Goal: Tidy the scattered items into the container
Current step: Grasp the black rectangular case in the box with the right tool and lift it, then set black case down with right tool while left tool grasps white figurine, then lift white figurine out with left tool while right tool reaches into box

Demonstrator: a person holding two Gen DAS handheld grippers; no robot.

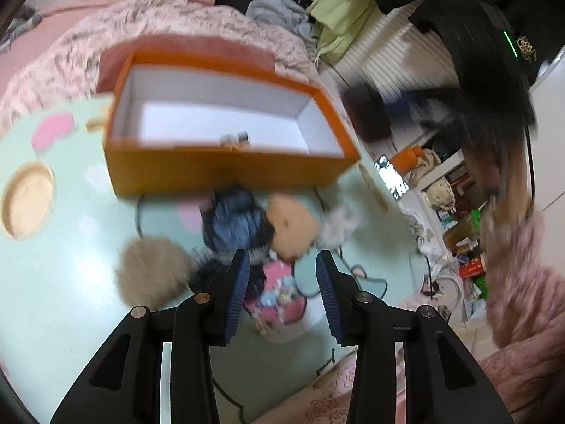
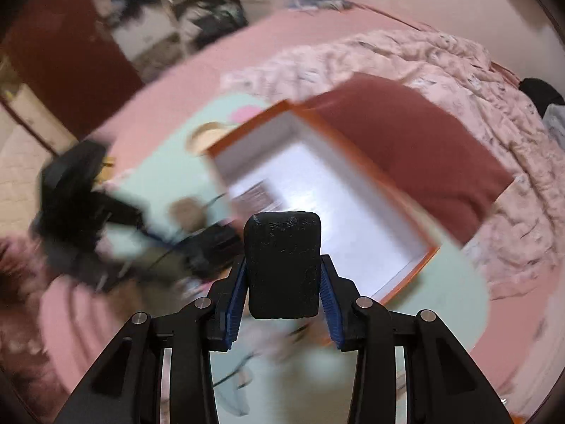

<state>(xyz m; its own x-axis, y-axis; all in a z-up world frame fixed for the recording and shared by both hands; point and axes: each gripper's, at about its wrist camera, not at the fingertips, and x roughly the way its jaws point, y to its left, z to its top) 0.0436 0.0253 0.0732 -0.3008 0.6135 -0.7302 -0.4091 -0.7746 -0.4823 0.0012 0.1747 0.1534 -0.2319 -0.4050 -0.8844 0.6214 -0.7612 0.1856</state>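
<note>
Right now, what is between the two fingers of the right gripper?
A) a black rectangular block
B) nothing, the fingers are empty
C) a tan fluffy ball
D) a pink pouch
A. In the right wrist view the right gripper has both blue pads pressed against the sides of a black rectangular block, which it holds up in front of the orange box.
</note>
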